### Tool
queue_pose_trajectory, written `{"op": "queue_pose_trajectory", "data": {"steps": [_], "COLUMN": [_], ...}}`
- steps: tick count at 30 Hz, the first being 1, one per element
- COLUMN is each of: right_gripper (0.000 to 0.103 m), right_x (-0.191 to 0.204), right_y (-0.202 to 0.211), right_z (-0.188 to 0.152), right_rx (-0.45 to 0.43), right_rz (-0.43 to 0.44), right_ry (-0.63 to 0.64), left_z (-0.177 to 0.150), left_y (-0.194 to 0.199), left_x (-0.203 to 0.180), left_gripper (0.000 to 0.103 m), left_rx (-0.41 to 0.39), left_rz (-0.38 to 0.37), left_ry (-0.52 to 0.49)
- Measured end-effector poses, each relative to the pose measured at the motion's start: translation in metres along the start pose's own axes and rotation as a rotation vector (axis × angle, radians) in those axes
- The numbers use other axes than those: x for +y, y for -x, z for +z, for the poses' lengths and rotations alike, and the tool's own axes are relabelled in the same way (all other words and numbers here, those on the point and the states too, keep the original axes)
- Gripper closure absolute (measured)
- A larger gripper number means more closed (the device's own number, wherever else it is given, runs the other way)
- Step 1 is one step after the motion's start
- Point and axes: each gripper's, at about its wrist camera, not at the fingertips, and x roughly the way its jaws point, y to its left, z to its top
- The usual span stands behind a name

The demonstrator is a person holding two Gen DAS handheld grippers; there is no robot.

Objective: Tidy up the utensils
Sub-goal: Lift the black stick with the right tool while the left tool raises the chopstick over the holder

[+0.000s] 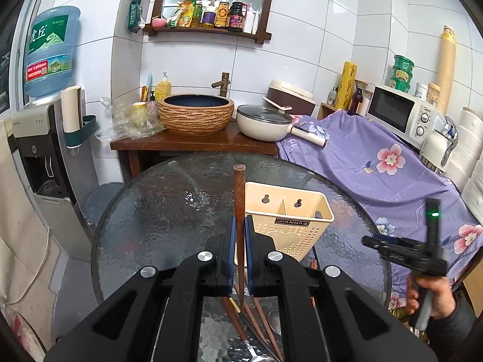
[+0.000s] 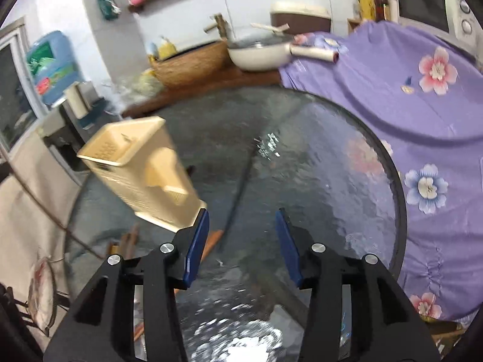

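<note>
My left gripper (image 1: 240, 226) is shut on a brown wooden chopstick (image 1: 239, 193) that stands upright between its blue pads. Just right of it on the round glass table (image 1: 169, 199) stands a cream perforated utensil holder (image 1: 289, 211) with two compartments. Below the left gripper lie more brown chopsticks (image 1: 256, 310) and a metal spoon (image 1: 255, 353). In the left wrist view a hand carries the right gripper (image 1: 374, 241) at the table's right edge. My right gripper (image 2: 243, 223) is open over the glass with nothing between its fingers. The holder (image 2: 145, 169) is to its left, brown utensil ends (image 2: 211, 241) beneath it.
A wooden counter (image 1: 193, 144) behind the table bears a woven basin and a white lidded pan (image 1: 262, 123). A purple floral cloth (image 1: 377, 163) covers the surface to the right, with a microwave (image 1: 401, 114) on it. A water dispenser (image 1: 39, 150) stands at left.
</note>
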Motion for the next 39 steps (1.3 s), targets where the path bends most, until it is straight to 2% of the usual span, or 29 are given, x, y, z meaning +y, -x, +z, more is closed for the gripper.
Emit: {"op": "queue_pose_trajectory", "data": {"steps": [6,13,18,21,29,33,37,39], "right_gripper": [0.057,0.057,0.064,0.066,0.067,0.073,0.074,0.078], "right_x": [-0.004,-0.001,0.007,0.006,0.018,0.022,0.027,0.03], "right_y": [-0.049,-0.116,-0.158,-0.18,-0.214,-0.225,-0.237,-0.239], "right_z": [0.014,0.049,0.068,0.078,0.098,0.1,0.102,0.102], "right_rx": [0.043,0.115,0.158,0.175,0.194,0.208,0.221,0.215], "right_rz": [0.01,0.033,0.008,-0.007,-0.036,-0.052,-0.098,-0.126], "right_ry": [-0.017,0.04,0.097,0.085,0.106,0.124,0.154,0.174], "left_z": [0.0,0.0,0.0,0.001,0.0,-0.001,-0.002,-0.002], "left_y": [-0.003,-0.006,-0.007,-0.006,-0.009,-0.014,-0.018,-0.02], "left_x": [0.006,0.015,0.021,0.023,0.02,0.021,0.022,0.023], "left_gripper": [0.097,0.097,0.097,0.097,0.097,0.097,0.097,0.097], "left_rx": [-0.001,-0.009,-0.015,-0.021,-0.026,-0.021,-0.012,-0.009], "left_rz": [-0.009,-0.037,-0.062,-0.077,-0.104,-0.104,-0.1,-0.099], "left_ry": [0.018,0.024,0.024,0.021,0.001,0.004,0.009,0.01]}}
